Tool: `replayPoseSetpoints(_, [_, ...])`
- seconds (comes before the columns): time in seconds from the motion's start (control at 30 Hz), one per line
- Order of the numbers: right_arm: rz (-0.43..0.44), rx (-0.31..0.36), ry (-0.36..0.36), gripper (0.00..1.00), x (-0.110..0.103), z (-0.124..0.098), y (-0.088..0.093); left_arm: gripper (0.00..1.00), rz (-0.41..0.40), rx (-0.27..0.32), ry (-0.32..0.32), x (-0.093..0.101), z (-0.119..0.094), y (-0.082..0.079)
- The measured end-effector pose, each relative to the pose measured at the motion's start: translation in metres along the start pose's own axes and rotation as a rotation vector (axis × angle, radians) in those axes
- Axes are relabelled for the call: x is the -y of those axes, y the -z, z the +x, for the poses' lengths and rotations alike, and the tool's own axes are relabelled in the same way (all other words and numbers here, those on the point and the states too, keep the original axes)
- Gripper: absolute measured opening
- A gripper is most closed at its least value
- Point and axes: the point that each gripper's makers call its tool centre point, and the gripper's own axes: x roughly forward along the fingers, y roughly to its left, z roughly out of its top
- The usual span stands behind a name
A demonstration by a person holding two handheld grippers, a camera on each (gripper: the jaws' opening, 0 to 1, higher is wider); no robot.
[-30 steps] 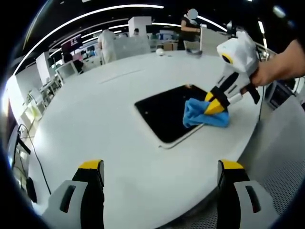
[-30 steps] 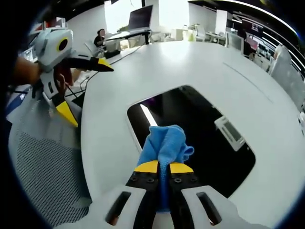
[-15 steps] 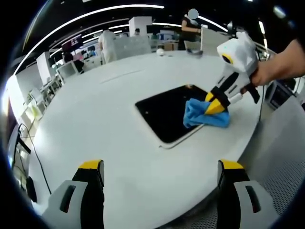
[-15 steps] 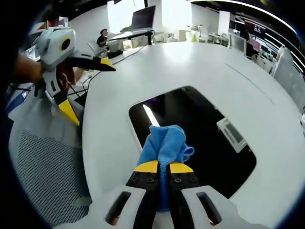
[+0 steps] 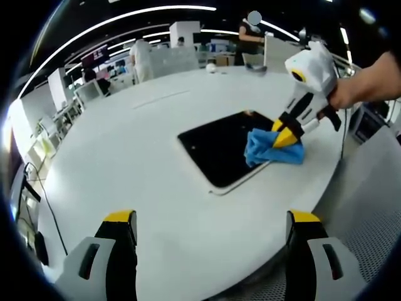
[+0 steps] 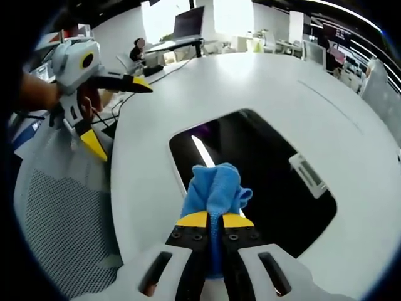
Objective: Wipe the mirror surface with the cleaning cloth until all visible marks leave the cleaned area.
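The right gripper, fingers clenched on the cloth, had nudged it slightly along the mirror's near edge on the table, so wiping continued; the left gripper hung released

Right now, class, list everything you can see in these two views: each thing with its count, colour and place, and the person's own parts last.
Mirror: one, dark reflective surface with a pale edge, lying flat on the table.
Cleaning cloth: one, blue, bunched on the mirror's near edge, clamped in the right gripper.
Table: one, white, rounded, under the mirror.
Chair: one, grey mesh, beside the table.
Background: office desks, monitors and people standing far off.
Right gripper: white body, black jaws with yellow tips, shut on the cloth.
Left gripper: same colours, jaws wide apart, holding nothing, above the table's edge.
Hand: one, holding the right gripper.
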Motion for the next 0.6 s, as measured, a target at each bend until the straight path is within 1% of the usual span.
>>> replayPoseSetpoints(0.33, [0.002, -0.006, -0.001, 0.00, 0.003, -0.005, 0.006, 1.00, 0.006, -0.003, 0.002, 0.001, 0.000, 0.000])
replayPoseSetpoints(0.6, [-0.001, -0.015, -0.019, 0.00, 0.005, -0.009, 0.011, 1.00, 0.005, -0.003, 0.006, 0.002, 0.000, 0.000])
